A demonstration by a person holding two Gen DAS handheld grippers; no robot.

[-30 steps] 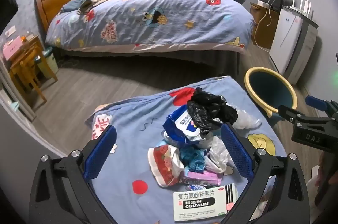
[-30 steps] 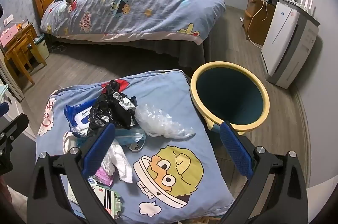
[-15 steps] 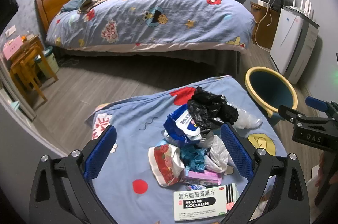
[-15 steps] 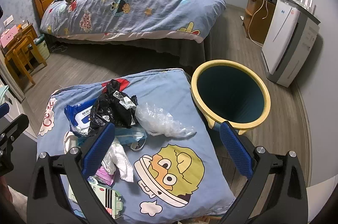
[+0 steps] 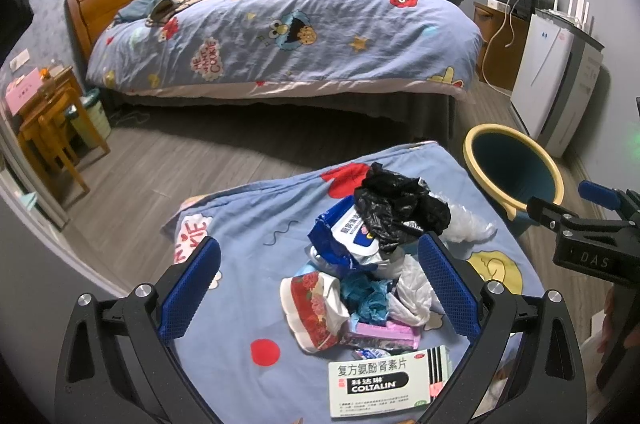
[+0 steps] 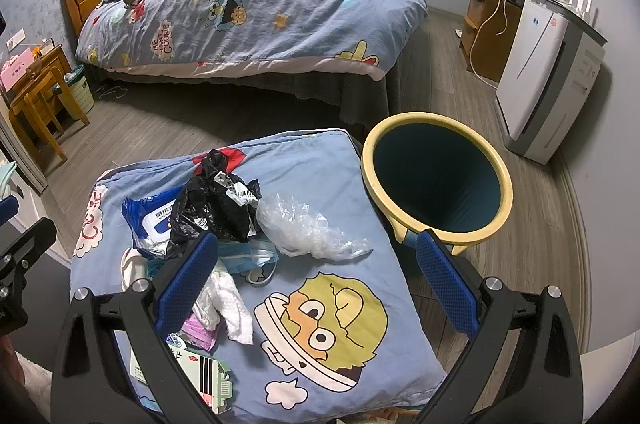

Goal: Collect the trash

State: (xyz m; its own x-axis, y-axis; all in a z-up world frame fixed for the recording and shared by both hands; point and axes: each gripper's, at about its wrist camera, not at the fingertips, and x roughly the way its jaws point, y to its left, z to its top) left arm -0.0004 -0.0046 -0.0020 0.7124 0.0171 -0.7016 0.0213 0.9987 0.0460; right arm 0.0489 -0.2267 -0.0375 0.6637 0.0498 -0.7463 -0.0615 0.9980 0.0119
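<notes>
A pile of trash lies on a blue cartoon-print cushion [image 5: 248,264]: a black plastic bag [image 5: 396,208], a blue wipes pack [image 5: 348,240], a red-printed wrapper [image 5: 312,304], a white COLTALIN medicine box [image 5: 380,380] and a clear plastic bag [image 6: 308,228]. My left gripper [image 5: 316,276] is open and empty, held above the pile. My right gripper [image 6: 316,276] is open and empty above the cushion's right half; it also shows in the left wrist view [image 5: 568,208]. A yellow-rimmed bin [image 6: 436,180] with a dark inside stands right of the cushion.
A large bed [image 5: 288,32] with a blue cartoon duvet fills the back. A white air purifier [image 6: 548,84] and a wooden cabinet [image 6: 484,28] stand on the right. A small wooden table [image 5: 48,120] and a small waste basket [image 5: 94,114] stand on the left. Grey wood floor [image 5: 200,152] lies between.
</notes>
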